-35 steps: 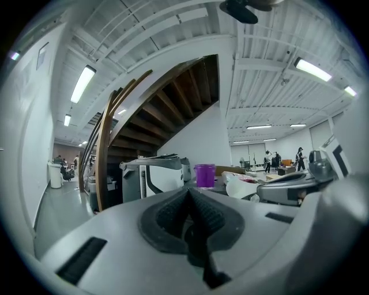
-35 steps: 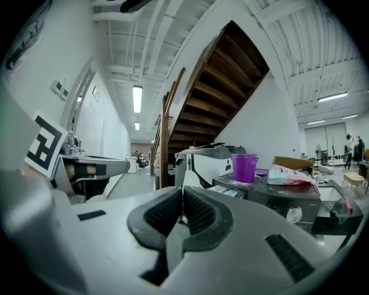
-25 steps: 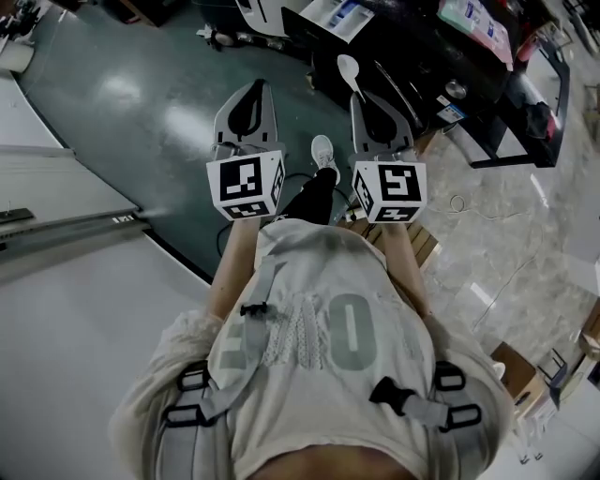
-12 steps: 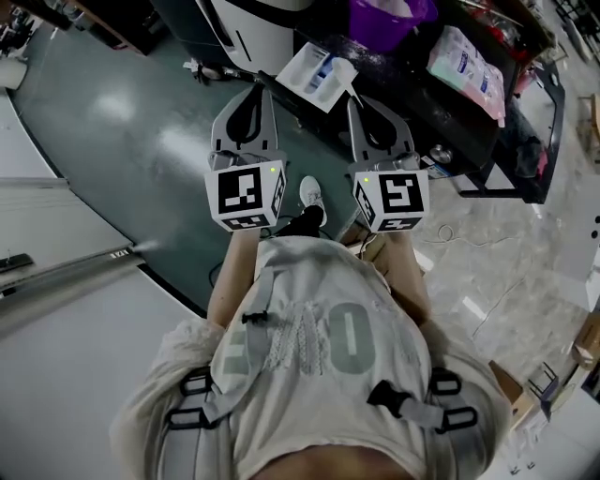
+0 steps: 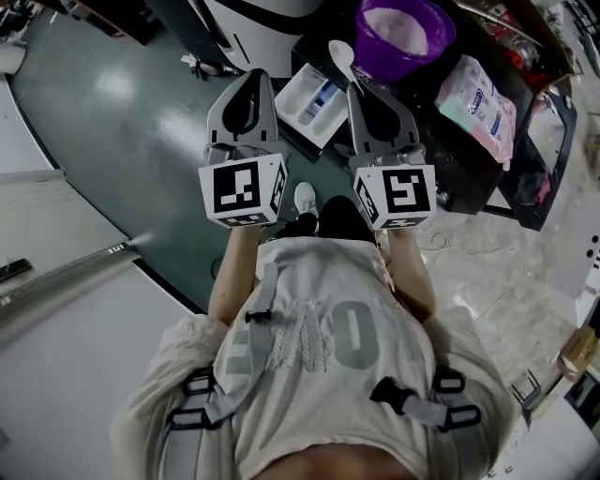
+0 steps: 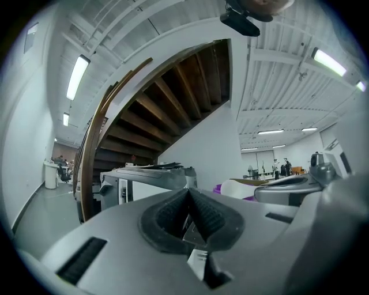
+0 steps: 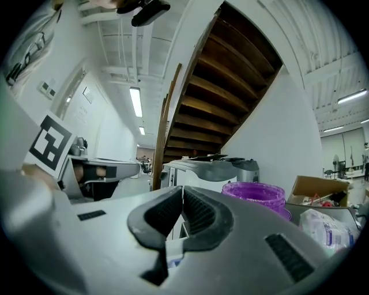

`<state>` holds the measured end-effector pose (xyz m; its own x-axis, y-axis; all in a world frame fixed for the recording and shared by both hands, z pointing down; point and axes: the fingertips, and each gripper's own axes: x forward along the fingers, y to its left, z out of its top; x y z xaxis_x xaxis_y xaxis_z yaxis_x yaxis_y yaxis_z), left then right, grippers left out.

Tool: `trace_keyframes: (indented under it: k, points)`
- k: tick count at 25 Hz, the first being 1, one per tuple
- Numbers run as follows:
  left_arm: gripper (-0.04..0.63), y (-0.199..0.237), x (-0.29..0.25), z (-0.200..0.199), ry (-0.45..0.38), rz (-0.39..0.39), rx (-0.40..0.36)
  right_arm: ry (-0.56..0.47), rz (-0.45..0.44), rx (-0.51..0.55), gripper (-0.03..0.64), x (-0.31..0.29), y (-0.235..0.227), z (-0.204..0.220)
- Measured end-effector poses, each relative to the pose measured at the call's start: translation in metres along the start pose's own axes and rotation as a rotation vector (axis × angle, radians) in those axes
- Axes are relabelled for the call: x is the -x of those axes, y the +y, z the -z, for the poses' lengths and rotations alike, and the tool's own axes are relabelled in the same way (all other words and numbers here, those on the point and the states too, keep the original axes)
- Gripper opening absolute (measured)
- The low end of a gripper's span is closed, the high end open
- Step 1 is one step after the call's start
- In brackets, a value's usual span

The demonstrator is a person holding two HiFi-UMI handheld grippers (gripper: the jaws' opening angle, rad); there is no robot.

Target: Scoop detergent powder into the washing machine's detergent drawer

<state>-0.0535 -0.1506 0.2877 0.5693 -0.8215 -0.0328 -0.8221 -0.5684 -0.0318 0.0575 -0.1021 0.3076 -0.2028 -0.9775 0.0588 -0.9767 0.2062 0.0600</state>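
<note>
My right gripper (image 5: 357, 86) is shut on the handle of a white spoon (image 5: 341, 56), whose bowl sticks out ahead of the jaws. The spoon hangs between the open white detergent drawer (image 5: 302, 86) and a purple bowl (image 5: 406, 58) that holds white powder (image 5: 405, 30). My left gripper (image 5: 254, 82) is shut with nothing in it, level with the right one and just left of the drawer. The washing machine (image 5: 255, 11) stands behind the drawer. From the right gripper view, the purple bowl (image 7: 254, 193) lies ahead on the right and the washing machine (image 7: 206, 167) straight ahead.
A pink and teal bag (image 5: 476, 99) lies on the dark table (image 5: 441, 112) right of the bowl. A cardboard box (image 7: 318, 188) stands behind the bag. A wooden staircase (image 7: 230, 86) rises overhead. The green floor (image 5: 112, 103) stretches to the left. My shoe (image 5: 305, 197) shows below the grippers.
I have stepped closer: the drawer, purple bowl and bag have slid down the head view towards the grippers. Both grippers stay shut, side by side, the spoon still held.
</note>
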Motion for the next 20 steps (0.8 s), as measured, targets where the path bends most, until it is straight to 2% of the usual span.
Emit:
trace_keyframes:
  k: [7,12,20]
  points:
    - [0.020,-0.010,-0.018,-0.001,0.030,-0.009,-0.004,-0.006,-0.053,-0.022,0.009,-0.016,-0.009,-0.006]
    - [0.020,-0.015,-0.023,-0.012,0.010,-0.067,0.000,-0.013,-0.106,-0.015,0.009,-0.022,-0.018,-0.015]
    - [0.020,-0.030,-0.020,-0.010,0.025,-0.148,0.021,-0.013,-0.157,-0.025,0.009,-0.014,-0.038,-0.020]
